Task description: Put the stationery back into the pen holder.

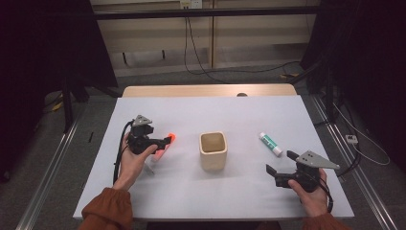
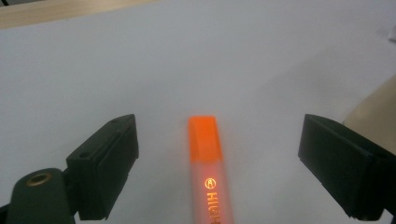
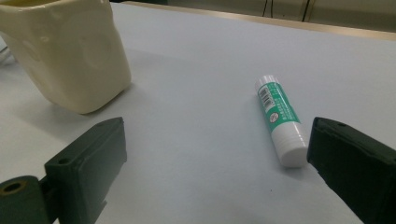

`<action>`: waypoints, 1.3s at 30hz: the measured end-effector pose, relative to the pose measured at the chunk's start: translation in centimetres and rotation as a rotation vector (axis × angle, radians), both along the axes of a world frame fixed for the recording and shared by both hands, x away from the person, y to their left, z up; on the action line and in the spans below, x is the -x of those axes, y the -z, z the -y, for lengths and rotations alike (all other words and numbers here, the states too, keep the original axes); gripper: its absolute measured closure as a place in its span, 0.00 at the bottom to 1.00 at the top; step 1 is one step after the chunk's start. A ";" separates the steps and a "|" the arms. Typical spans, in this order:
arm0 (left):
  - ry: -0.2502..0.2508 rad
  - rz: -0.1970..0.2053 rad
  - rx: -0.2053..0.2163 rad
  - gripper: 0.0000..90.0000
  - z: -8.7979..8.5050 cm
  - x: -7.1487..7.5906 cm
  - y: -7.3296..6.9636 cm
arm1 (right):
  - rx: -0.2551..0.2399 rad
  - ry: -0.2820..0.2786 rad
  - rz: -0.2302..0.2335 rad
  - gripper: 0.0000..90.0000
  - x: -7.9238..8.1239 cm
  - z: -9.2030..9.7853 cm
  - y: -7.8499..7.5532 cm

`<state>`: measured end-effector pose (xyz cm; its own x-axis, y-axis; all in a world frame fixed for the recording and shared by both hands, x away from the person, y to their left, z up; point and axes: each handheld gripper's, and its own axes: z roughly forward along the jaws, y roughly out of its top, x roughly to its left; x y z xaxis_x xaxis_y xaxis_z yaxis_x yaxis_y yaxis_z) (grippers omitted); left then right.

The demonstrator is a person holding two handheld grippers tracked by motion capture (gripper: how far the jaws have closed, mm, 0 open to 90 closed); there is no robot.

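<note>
- Where the white table [image 1: 210, 191] ends at the near edge, both of the person's forearms come in, with bare surface between them and in front of the cup [image 1: 212, 151].
- The cup stands near the middle of the table, well apart from either side edge; a wooden strip shows along the far edge.
- The orange highlighter [image 2: 208, 163] lies flat on the left half, left of the cup and apart from it.
- The left gripper [image 1: 162, 142] is tilted down over the highlighter; its jaws stand wide, one on each side of the pen, neither touching it.
- The glue stick [image 3: 279, 119] lies right of the cup, with open table around it.
- The right gripper [image 1: 279, 162] sits low near the right front corner, jaws spread and empty, pointing toward the glue stick, whose near end lies just beside one jaw.
</note>
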<state>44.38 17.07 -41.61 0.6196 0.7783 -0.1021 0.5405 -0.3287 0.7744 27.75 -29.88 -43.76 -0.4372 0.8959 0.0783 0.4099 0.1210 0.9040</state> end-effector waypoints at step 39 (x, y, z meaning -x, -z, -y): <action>-0.027 -0.166 -0.176 0.57 2.4 -2.4 2.8 | 0.004 -0.006 -0.002 0.05 0.1 0.1 0.0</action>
<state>46.75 14.70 -44.38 0.5843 0.8092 -0.0623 0.6660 -0.4342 0.6065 27.62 -29.96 -43.80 -0.4424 0.8936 0.0754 0.4113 0.1274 0.9025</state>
